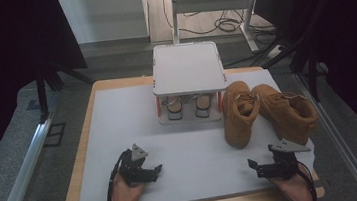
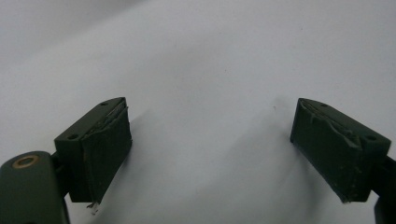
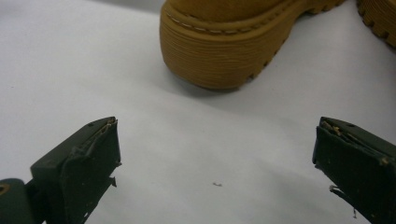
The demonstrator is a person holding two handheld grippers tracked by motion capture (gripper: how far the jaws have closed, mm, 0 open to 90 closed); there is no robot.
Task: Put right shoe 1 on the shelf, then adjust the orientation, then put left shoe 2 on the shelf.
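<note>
The two tan boots stand on the white counter [image 1: 118, 117] just right of the small shoe rack [image 1: 188, 79]; the left boot [image 1: 238, 114] points its toe toward the person, its long axis running from rack to counter edge, and the right boot [image 1: 288, 111] angles off beside it, touching; the right gripper [image 1: 263, 167] sits nearer, the left boot's toe [image 3: 224, 56] dead ahead of its wide, empty fingers [image 3: 93, 168]; the left gripper [image 1: 146, 173], fingers [image 2: 102, 149] likewise spread on nothing, rests well left of the boots.
</note>
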